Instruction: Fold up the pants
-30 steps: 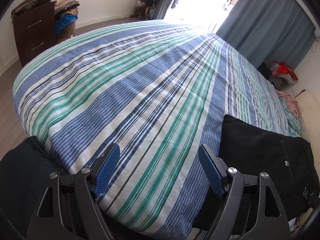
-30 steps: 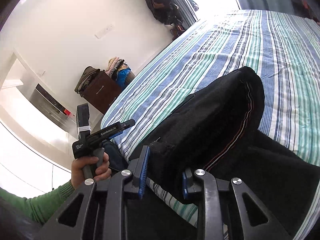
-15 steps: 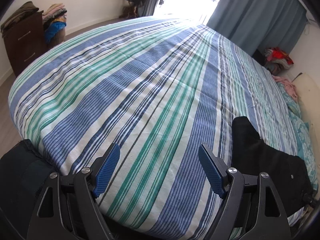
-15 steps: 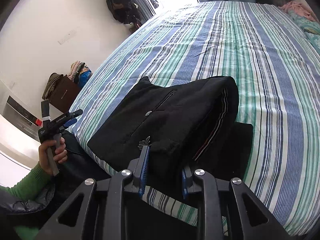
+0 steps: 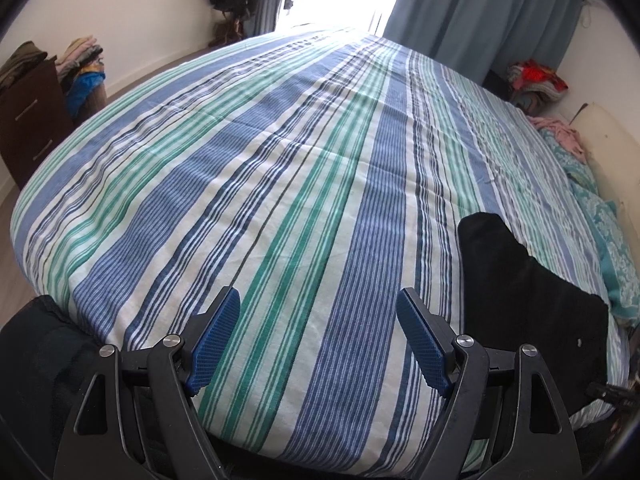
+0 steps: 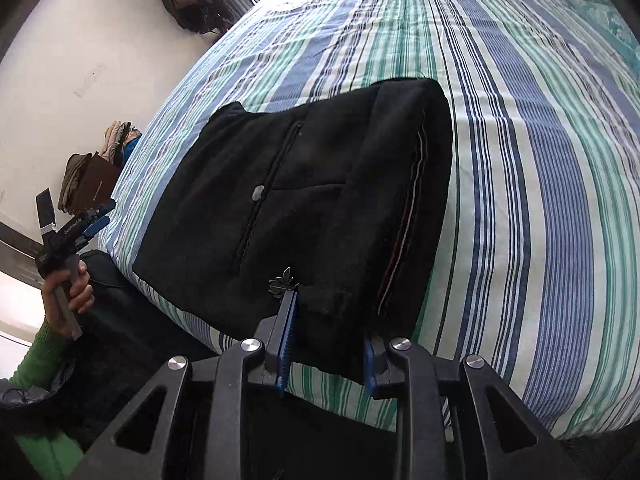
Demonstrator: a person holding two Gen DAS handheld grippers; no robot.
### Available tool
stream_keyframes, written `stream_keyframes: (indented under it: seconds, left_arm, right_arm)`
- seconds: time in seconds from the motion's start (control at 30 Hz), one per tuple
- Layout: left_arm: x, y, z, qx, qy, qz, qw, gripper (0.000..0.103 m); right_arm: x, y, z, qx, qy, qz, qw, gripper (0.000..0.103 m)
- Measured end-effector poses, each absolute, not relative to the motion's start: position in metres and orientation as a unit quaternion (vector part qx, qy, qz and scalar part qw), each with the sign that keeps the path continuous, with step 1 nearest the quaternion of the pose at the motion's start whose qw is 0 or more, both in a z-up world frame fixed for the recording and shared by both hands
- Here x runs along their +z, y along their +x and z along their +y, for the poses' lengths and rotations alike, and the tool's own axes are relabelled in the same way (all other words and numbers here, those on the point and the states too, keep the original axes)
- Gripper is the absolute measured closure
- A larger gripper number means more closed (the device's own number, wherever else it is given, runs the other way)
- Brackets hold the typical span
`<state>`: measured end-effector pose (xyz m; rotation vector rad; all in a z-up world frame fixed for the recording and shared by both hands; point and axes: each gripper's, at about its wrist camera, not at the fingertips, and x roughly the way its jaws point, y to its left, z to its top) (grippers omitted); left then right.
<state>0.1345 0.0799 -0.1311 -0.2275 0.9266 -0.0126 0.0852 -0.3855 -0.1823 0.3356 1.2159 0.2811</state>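
Observation:
The black pants (image 6: 312, 184) lie folded in a thick stack on the striped bed (image 6: 520, 160), near its front edge, with a button and pocket seam facing up. My right gripper (image 6: 328, 344) has the stack's near edge between its blue pads; the jaws are opening, and the fabric still fills the gap. In the left wrist view the pants (image 5: 528, 304) show at the lower right. My left gripper (image 5: 320, 336) hovers open over the bare striped cover (image 5: 280, 160), holding nothing. The right wrist view shows that left gripper (image 6: 86, 226) off the bed's left corner in a green-sleeved hand (image 6: 66, 292).
A dark dresser (image 5: 24, 120) topped with piled clothes stands beyond the bed's left side. Blue curtains (image 5: 480, 12) and a bright window lie at the far end. A colourful clothes heap (image 5: 536, 80) and a teal pillow (image 5: 612, 248) sit on the right.
My right gripper came down and set the hanging pants flat on the bed as a folded stack. The left gripper drifted left, so the pants sit farther right in its view.

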Motion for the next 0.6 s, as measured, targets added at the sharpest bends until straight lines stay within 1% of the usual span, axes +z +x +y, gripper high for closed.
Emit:
stream_keyframes:
  seconds: [0.03, 0.07, 0.1, 0.17, 0.23, 0.3, 0.4, 0.47, 0.53, 0.6]
  left_arm:
    - [-0.131, 0.134, 0.080, -0.006, -0.109, 0.446, 0.888, 0.021]
    - [-0.131, 0.134, 0.081, -0.005, -0.109, 0.446, 0.888, 0.021]
    - [-0.131, 0.133, 0.082, -0.003, -0.111, 0.446, 0.888, 0.021]
    - [-0.132, 0.134, 0.083, 0.000, -0.115, 0.446, 0.887, 0.021]
    - [-0.132, 0.134, 0.080, 0.002, -0.109, 0.445, 0.889, 0.021]
    - [-0.132, 0.135, 0.072, -0.003, -0.090, 0.443, 0.892, 0.021]
    - [-0.133, 0.133, 0.053, -0.019, -0.055, 0.444, 0.894, 0.021]
    - [-0.134, 0.130, 0.042, -0.029, -0.034, 0.445, 0.895, 0.021]
    - [-0.133, 0.126, 0.035, -0.037, -0.015, 0.442, 0.896, 0.021]
    - [-0.132, 0.122, 0.031, -0.043, -0.002, 0.439, 0.897, 0.021]
  right_arm:
    - [-0.186, 0.084, -0.391, 0.131, 0.182, 0.564, 0.795, 0.069]
    - [-0.186, 0.083, -0.399, 0.130, 0.207, 0.560, 0.791, 0.062]
    - [-0.185, 0.082, -0.408, 0.125, 0.229, 0.558, 0.788, 0.053]
    - [-0.174, 0.077, -0.425, 0.102, 0.243, 0.544, 0.796, 0.048]
    - [-0.159, 0.072, -0.437, 0.077, 0.226, 0.535, 0.811, 0.048]
    - [-0.138, 0.070, -0.437, 0.046, 0.179, 0.526, 0.830, 0.048]
    - [-0.113, 0.073, -0.406, 0.064, 0.099, 0.506, 0.854, 0.048]
    - [-0.116, 0.079, -0.382, 0.073, 0.056, 0.524, 0.847, 0.050]
    - [-0.131, 0.082, -0.369, 0.048, 0.028, 0.557, 0.829, 0.050]
    - [-0.146, 0.080, -0.372, 0.038, 0.045, 0.571, 0.819, 0.050]
